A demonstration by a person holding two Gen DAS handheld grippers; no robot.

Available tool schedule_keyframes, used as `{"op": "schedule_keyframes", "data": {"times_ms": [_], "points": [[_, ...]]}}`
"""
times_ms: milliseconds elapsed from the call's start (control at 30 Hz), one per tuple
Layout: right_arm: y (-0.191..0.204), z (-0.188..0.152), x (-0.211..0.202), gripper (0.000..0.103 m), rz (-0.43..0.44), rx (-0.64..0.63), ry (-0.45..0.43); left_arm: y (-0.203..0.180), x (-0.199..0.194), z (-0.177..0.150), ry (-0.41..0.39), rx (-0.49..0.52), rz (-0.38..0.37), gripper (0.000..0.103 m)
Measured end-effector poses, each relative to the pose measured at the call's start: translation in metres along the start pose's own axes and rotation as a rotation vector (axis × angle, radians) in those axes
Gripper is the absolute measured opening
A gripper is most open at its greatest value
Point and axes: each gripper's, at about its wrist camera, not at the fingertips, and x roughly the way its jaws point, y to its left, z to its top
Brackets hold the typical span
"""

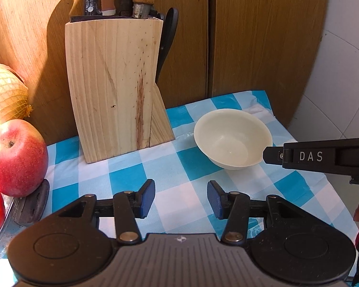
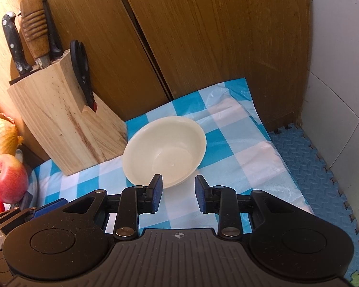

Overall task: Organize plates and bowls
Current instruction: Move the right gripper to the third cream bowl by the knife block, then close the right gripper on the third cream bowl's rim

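Wooden cabinet doors [image 2: 203, 47] fill the upper frame in both views, split by a dark vertical seam. White wall tiles [image 2: 342, 71] run down the right edge. A blue-and-white checked cloth [image 1: 136, 179] covers the surface through the middle, and a blue foam mat [image 2: 311, 167] lies at lower right. Warm sunlight throws sharp shadows across the wood at upper left.

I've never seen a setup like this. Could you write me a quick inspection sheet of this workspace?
Surface: blue-and-white checked tablecloth, wrinkled at the back.
Job's things: one empty cream bowl, upright.
Clutter: wooden knife block with knives and scissors; red apple; netted fruit.
Grippers: left gripper open, empty; right gripper open at the bowl's near rim.
Cables: nothing seen.
Surroundings: wooden cabinet doors, tiled wall, blue foam mat.
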Motion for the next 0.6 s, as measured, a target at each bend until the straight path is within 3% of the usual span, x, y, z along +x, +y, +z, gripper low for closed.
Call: {"op": "schedule_keyframes", "data": {"times_ms": [400,600], "points": [[-0.012,0.015,0.028,0.039,-0.011,0.026,0.015,-0.005,0.031,0.024,0.039,-0.027,-0.032,0.042],[-0.019,0.019,0.043,0.039,-0.017,0.038,0.031,-0.015,0.051,0.034,0.047,-0.012,-0.009,0.042]]}}
